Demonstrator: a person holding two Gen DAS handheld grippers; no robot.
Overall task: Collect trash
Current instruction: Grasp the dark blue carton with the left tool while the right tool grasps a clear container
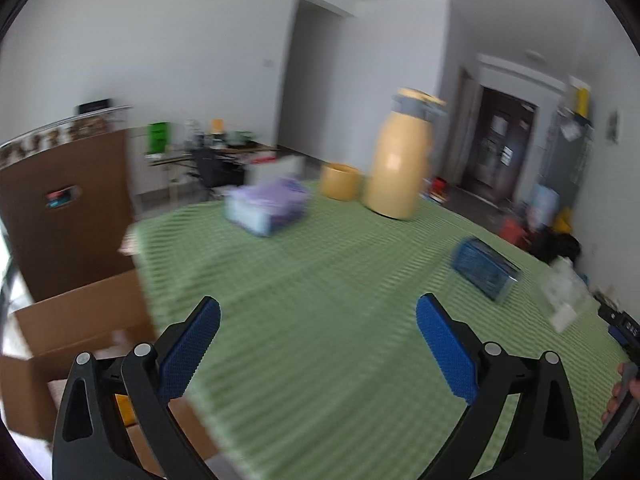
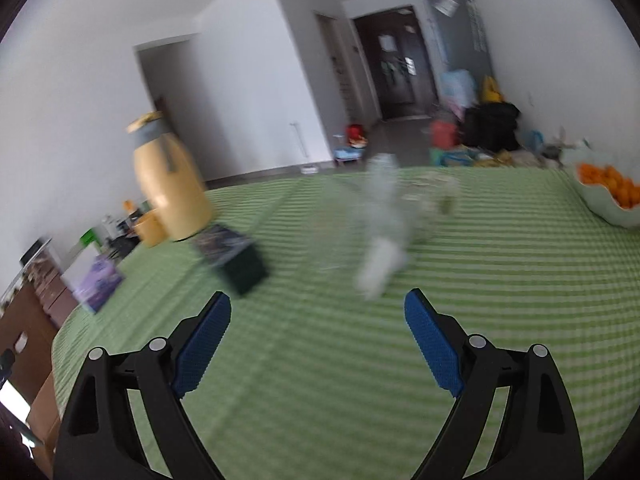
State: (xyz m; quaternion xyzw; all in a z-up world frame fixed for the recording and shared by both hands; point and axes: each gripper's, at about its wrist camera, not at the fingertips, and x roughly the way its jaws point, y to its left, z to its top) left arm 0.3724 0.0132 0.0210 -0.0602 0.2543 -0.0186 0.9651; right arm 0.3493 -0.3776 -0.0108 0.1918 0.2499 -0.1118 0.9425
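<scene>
Green-and-white checked cloth [image 1: 320, 280] is seen covering the table in both wrist views, which are blurred. On it are counted 1 tall yellow flask [image 1: 400, 160], 1 yellow cup [image 1: 339, 181] just beside it, 1 purple pack [image 1: 266, 208], 1 small blue box [image 1: 484, 274] and 1 clear plastic bottle [image 2: 384, 224]. 1 white bowl [image 2: 600, 200] of orange fruit is seen at the far right edge in the right wrist view. 1 open cardboard box [image 1: 80, 320] is seen beside the table's left edge.

Both pairs of jaws are spread wide and nothing is held or touched: the left gripper [image 1: 318, 344] is hung over bare cloth, and the right gripper [image 2: 318, 340] likewise, with the bottle just beyond its fingertips.

The bottle is smeared; its long axis appears to run away from the right camera, but which end is the neck cannot be told. The blue box is seen lying on its side, long axis slanted toward the table's right edge.
</scene>
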